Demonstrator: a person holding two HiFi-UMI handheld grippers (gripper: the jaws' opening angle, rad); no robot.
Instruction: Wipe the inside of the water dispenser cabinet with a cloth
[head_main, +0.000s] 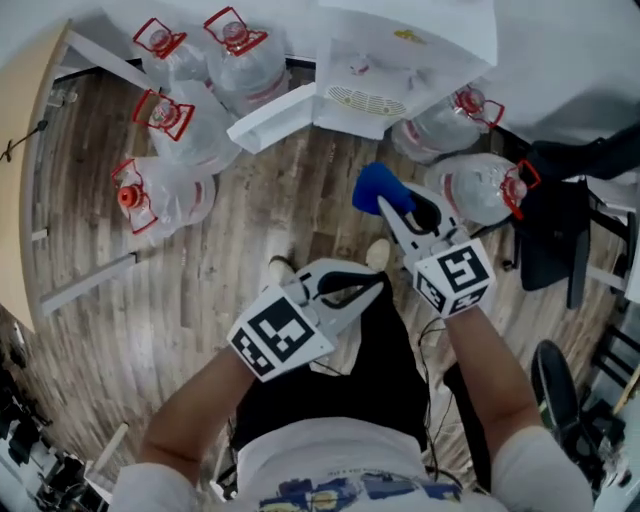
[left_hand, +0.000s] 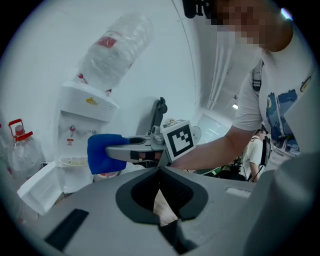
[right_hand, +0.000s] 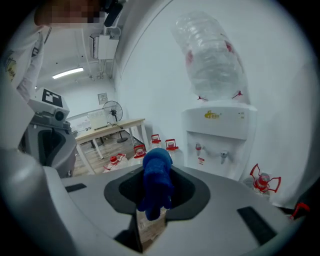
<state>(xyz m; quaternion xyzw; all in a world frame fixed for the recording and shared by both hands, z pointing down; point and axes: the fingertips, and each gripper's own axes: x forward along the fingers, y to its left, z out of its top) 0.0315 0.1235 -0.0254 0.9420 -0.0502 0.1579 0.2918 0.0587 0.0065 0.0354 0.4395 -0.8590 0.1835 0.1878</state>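
Dispenser: water dispenser (head_main: 390, 70) at top centre of head view; cabinet door (head_main: 272, 118) swung open toward the left.
Right gripper (head_main: 392, 210): clamped on cloth (head_main: 376, 186), centre frame, apart from the cabinet.
Left gripper (head_main: 372, 286): below centre, jaws together, nothing between.
Cloth: blue, bunched, probably soft and light (floppy if loosened); best gripped mid-fold, wad left protruding for wiping.

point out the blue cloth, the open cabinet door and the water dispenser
blue cloth (head_main: 375, 187), head view, middle of the bunched fabric
cabinet door (head_main: 270, 118), head view, middle of the swung-open white panel
water dispenser (right_hand: 216, 131), right gripper view, front panel above the taps
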